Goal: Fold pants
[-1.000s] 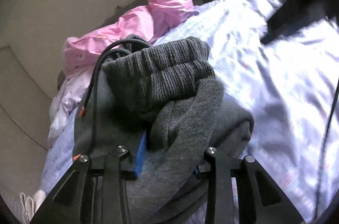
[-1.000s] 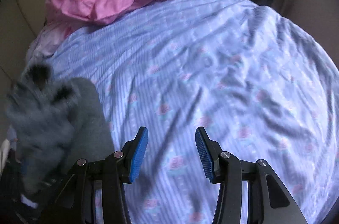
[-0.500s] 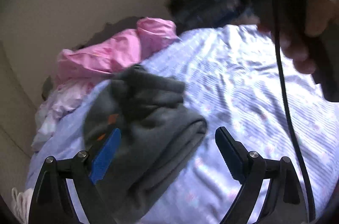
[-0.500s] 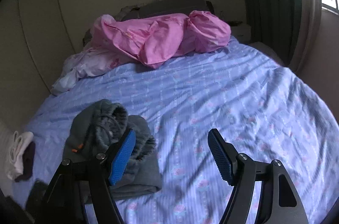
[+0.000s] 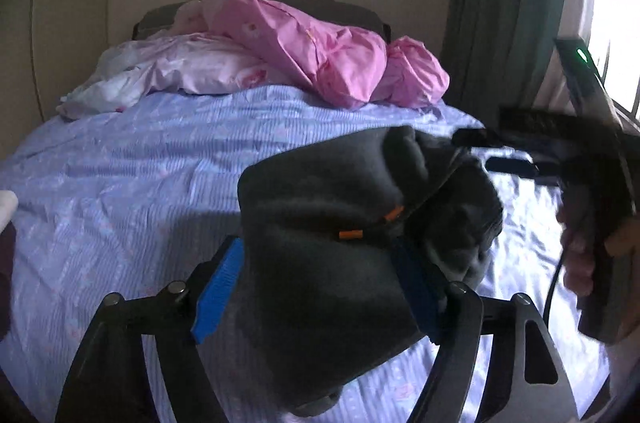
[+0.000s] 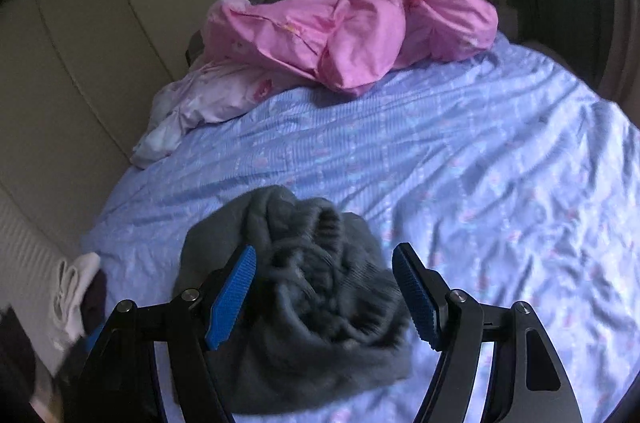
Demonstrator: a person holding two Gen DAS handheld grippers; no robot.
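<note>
The grey pants (image 5: 328,263) are a folded bundle with the ribbed waistband and orange-tipped drawstring (image 5: 350,234) on top. My left gripper (image 5: 318,247) has the bundle between its blue pads. The jaws are closing, and the fabric meets both pads and fills the gap. In the right wrist view the pants (image 6: 304,303) look blurred over the blue sheet. My right gripper (image 6: 325,249) stands open above them, its pads apart from the cloth. From the left wrist view, the right gripper (image 5: 480,153) points at the bundle's far corner, held by a hand (image 5: 576,263).
A blue flowered sheet (image 5: 120,183) covers the bed. Crumpled pink bedding (image 6: 352,35) and a pale pillow (image 6: 224,95) lie at the head. A white cloth (image 6: 72,287) sits at the left edge. A green curtain (image 5: 500,3) and a window are on the right.
The left jaws let go of the pants, opened wide, then narrowed around the bundle again. The right jaws widened. Both views pulled back and show more of the wall.
</note>
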